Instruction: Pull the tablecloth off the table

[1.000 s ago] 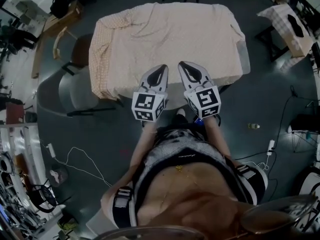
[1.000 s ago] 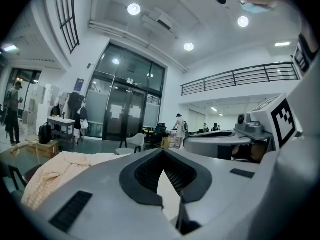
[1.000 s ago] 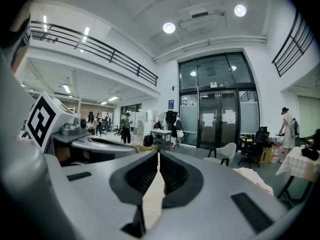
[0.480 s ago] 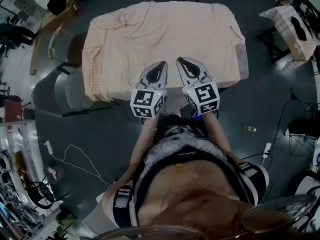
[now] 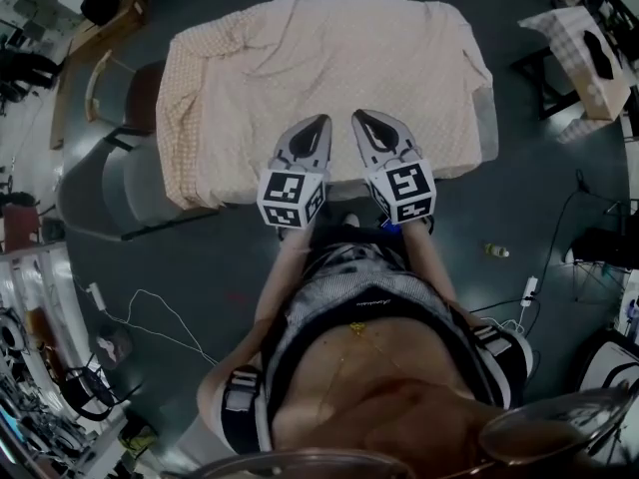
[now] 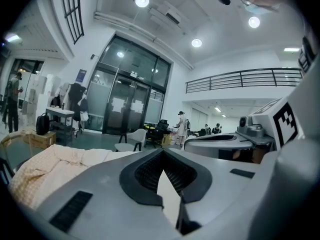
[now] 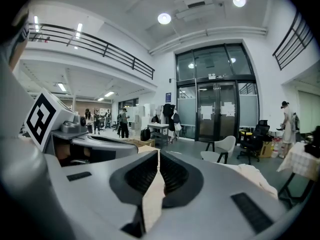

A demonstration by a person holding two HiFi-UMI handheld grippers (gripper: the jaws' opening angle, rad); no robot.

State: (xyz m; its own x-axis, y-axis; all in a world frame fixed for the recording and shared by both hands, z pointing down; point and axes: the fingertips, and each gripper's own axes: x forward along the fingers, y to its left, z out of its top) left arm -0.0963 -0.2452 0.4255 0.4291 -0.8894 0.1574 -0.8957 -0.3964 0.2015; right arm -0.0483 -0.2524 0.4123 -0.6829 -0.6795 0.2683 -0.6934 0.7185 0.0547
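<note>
Peach checked tablecloth point(image 5: 329, 68) lies spread, unpulled; our left hand-held gripper point(image 5: 318, 120) & right hand-held gripper point(image 5: 363, 118) closed, prob. empty, at its 6 o'clock edge.

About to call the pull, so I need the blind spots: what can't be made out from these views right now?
- Near hem of the tablecloth where gripped: head view, hidden behind the left gripper and right gripper.
- How much cloth each grip holds: both gripper views, jaw bodies cover all but a pale sliver.
- Tabletop under the cloth: head view, draped over.
</note>
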